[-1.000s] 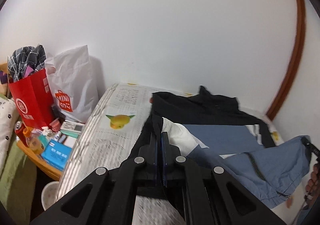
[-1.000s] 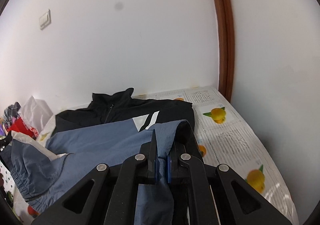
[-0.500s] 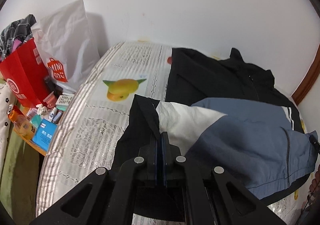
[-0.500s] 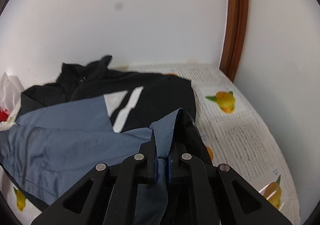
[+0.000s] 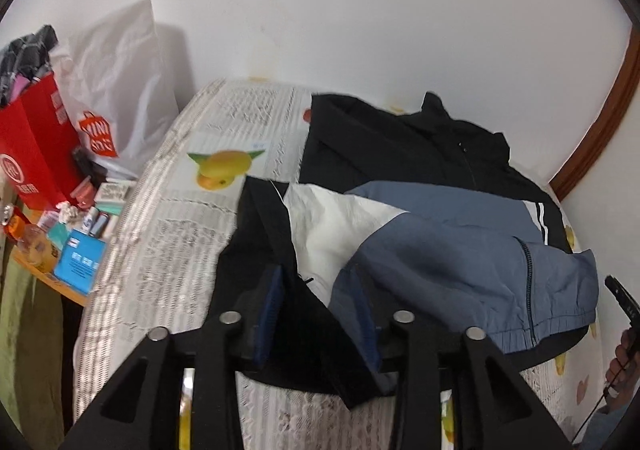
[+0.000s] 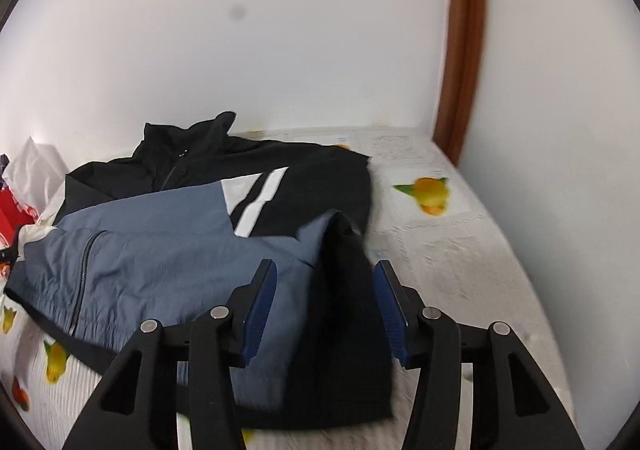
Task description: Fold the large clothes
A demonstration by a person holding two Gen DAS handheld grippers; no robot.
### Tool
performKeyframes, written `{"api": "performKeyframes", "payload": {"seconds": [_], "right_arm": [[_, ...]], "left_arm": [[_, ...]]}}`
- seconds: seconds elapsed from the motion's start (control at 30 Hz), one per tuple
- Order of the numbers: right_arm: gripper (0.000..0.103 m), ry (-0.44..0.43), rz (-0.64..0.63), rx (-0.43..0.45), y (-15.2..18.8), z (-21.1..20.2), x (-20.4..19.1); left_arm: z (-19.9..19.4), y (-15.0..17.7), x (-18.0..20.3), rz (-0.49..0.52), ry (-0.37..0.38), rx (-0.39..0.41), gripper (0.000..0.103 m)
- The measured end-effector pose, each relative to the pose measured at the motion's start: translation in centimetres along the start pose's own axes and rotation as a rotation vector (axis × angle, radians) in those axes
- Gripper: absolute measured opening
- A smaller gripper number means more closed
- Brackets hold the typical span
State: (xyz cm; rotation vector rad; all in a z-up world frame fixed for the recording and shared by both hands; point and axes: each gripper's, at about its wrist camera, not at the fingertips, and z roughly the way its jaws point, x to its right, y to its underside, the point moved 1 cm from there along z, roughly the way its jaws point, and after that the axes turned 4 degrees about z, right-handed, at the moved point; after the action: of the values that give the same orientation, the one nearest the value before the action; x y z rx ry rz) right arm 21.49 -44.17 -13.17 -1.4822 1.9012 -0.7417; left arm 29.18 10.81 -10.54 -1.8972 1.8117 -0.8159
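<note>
- Black, blue and white fabric fills the left wrist view: a jacket [image 5: 420,218] lies folded over on a bed [image 5: 168,258] whose cover is printed with fruit. The left gripper [image 5: 320,314] has its jaws spread wide and pinches nothing. A black flap of the jacket lies between and below its blue-padded fingers, and the blue panel sits just beside the right-hand finger. A cluttered side table [image 5: 60,242] with a red bag [image 5: 32,154] and a white bag [image 5: 116,90] stands at the bed's left edge.
- Seen from the right wrist, the right gripper [image 6: 324,302] is likewise spread apart and grips nothing. The jacket's black lower edge lies directly between its fingers, with the blue panel running off to the left and the collar far back near the wall.
- Judging by this, a fold has just been laid down. To finish the step well, both grippers should lift straight up and back so the pads do not snag and drag the cloth, then take matching edges for the next fold.
</note>
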Motion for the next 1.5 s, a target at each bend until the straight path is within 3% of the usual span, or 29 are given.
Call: {"api": "performKeyframes", "payload": {"seconds": [0.2,0.33,0.7,0.77,1.0,1.23,1.5], "right_arm": [[0.050,0.072,0.028,-0.090,3.0,-0.4,2.8],[0.050,0.069,0.052,-0.151,5.3,0.6,3.8],[0.049,0.036,0.067,-0.219,6.1,3.8,3.4],[0.044,0.027,0.067,-0.224,6.1,4.2,3.3],[0.012,0.022,0.002,-0.219,5.9,4.4,2.0],[0.007,0.024,-0.019,-0.201,5.8,3.3,1.9],[0.006,-0.011,-0.040,-0.200,7.8,0.7,1.9]], "left_arm": [[-1.4,1.5,-2.4,-0.041,-0.034,0.015,0.042],[-1.1,3.2,-4.3,-0.059,-0.045,-0.005,0.042],[3.2,4.7,-5.1,-0.074,0.034,-0.088,0.040],[3.4,4.7,-4.8,-0.067,0.039,-0.084,0.038],[3.3,5.0,-4.0,-0.057,0.052,-0.079,0.013],[0.8,6.1,-3.7,-0.042,0.035,-0.064,0.010],[-3.5,10.6,-4.8,-0.049,0.016,-0.070,0.010]]}}
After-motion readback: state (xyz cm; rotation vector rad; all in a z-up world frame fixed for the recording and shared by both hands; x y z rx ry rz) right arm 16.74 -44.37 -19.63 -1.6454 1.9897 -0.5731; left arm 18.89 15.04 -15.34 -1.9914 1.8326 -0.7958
